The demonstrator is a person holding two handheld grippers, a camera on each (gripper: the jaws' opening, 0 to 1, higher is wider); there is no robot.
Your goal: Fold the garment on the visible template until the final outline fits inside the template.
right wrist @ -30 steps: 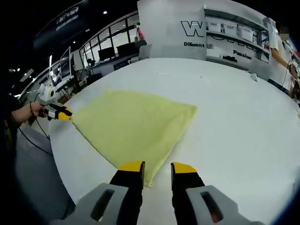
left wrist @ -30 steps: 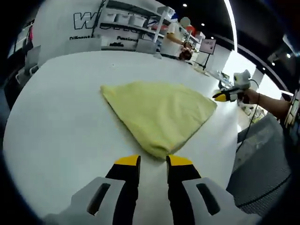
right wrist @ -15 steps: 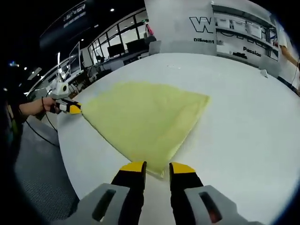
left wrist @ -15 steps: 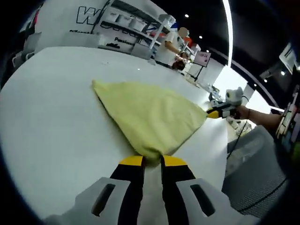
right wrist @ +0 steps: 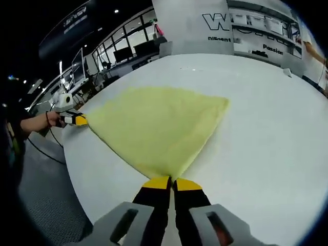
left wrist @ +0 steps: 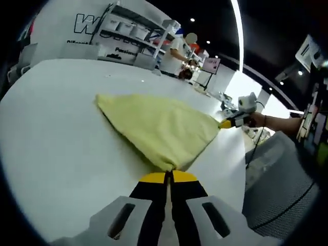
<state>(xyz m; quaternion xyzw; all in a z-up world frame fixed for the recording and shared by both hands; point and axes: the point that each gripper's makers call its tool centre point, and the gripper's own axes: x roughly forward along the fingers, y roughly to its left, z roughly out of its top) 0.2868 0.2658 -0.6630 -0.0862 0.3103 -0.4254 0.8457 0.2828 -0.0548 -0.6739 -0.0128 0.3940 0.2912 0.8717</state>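
- Now the left gripper (left wrist: 168, 177), with black jaws tipped in yellow, is lying low over the broad white table (left wrist: 56, 138) and pointing forward along its surface; its jaws are pressing together, pinching the nearest pointed corner of the pale yellow folded cloth garment (left wrist: 156, 128).
- Likewise the right gripper (right wrist: 171, 183) is sitting low and nearly level with the table (right wrist: 266, 138); its jaws are clenching on the nearest pointed corner of the garment (right wrist: 159, 128), the tips meeting with cloth between them.
- From the left gripper view the garment is lying flat on the table, spreading away from the jaws as a rough triangle; its far right corner is reaching the yellow tip of the right gripper (left wrist: 225, 123), which a person's hand (left wrist: 251, 119) is holding beyond the table's edge.
- From the right gripper view the same cloth is fanning out ahead of the jaws; its far left corner is touching the left gripper (right wrist: 81, 120) at the table's rim, with a hand (right wrist: 36, 123) gripping the tool behind it.
- Whether the garment is lying on a template, I cannot tell; no outline is showing on the white surface.
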